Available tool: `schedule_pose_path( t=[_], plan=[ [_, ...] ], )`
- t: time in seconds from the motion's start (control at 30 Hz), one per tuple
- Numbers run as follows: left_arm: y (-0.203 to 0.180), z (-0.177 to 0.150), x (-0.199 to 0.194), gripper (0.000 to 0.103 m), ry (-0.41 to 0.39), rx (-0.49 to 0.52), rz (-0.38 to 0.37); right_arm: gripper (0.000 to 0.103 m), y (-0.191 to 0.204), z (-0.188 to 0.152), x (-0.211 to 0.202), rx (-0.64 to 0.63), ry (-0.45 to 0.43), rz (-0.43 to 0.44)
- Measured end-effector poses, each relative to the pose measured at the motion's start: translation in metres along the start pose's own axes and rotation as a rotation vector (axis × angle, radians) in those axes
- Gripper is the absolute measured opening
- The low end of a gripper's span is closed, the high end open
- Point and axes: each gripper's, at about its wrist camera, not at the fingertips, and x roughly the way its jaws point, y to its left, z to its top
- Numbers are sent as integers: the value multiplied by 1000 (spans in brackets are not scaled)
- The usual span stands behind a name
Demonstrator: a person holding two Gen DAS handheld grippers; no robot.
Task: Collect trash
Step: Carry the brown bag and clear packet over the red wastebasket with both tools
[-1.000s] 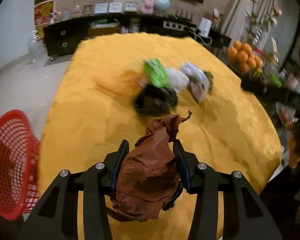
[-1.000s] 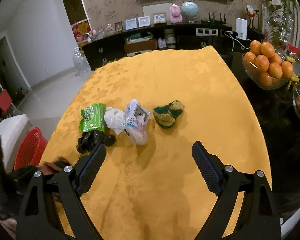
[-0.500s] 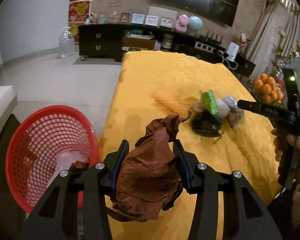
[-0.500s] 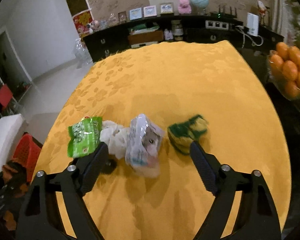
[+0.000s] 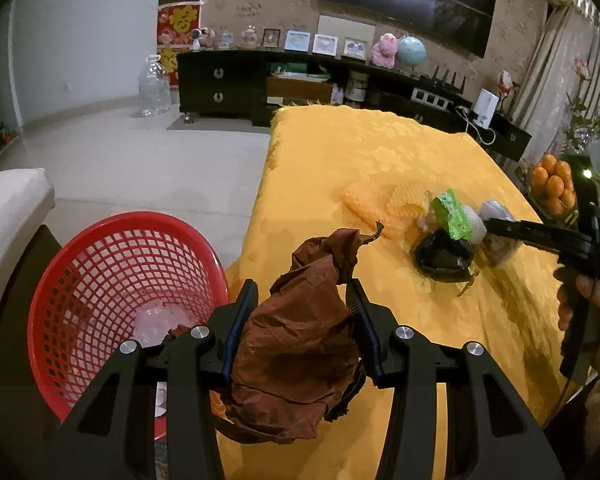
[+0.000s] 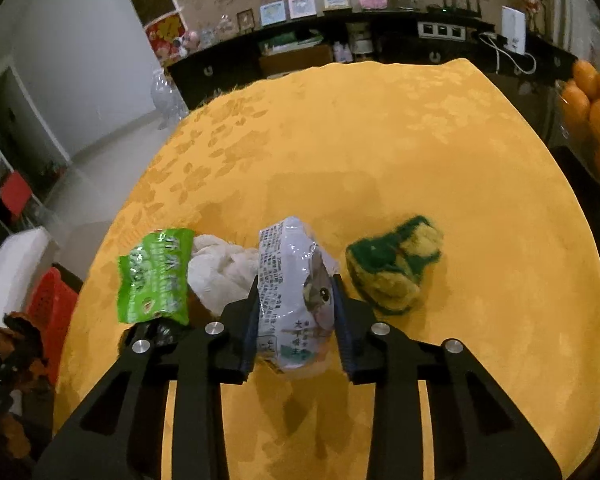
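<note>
My left gripper (image 5: 302, 294) is shut on a crumpled brown paper bag (image 5: 296, 352), held over the table's left edge beside a red mesh basket (image 5: 80, 280) that holds clear plastic. My right gripper (image 6: 296, 286) is shut on a silver-white snack packet (image 6: 294, 288) that rests on the yellow tablecloth (image 6: 380, 152). Left of it lie a white crumpled tissue (image 6: 220, 268), a green wrapper (image 6: 154, 276) and a black bag (image 5: 444, 258). A green-and-yellow sponge (image 6: 394, 266) lies to its right.
An orange net bag (image 5: 380, 200) lies on the cloth behind the pile. A bowl of oranges (image 6: 596, 120) stands off the table's right side. A dark sideboard (image 5: 260, 84) lines the far wall. A white sofa arm (image 5: 8, 208) is left of the basket.
My left gripper has swung left with the brown bag toward the red basket. My right gripper has moved forward and down and closed on the silver-white packet.
</note>
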Motion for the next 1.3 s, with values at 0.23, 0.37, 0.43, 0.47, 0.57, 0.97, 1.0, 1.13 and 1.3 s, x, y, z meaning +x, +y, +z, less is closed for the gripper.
schedule_pose_path(
  t=[0.23,0.37,0.43,0.47,0.57,0.97,1.0,1.13,1.3],
  plan=[
    [7,2,-10,44,-24,-24,16,31,0,-8,-32,-16,-64,-23],
    [18,5,-22,44,-58,-39,62,31,14,-10,-44,-69,-104,-49],
    [24,6,-31,44,-80,-44,92,31,23,-11,-50,-102,-125,-61],
    [28,7,-36,44,-93,-51,111,31,29,-11,-54,-117,-135,-60],
    [45,12,-50,44,-122,-77,160,31,44,-11,-60,-142,-144,-34],
    [110,9,-88,44,-166,-188,351,31,145,-9,-64,-275,-139,96],
    [114,8,-89,44,-166,-196,351,31,153,-8,-63,-286,-139,104],
    [126,2,-88,44,-149,-221,358,31,192,-8,-59,-333,-128,156],
    [139,-4,-81,44,-114,-255,360,31,242,-12,-47,-393,-101,225]
  ],
)
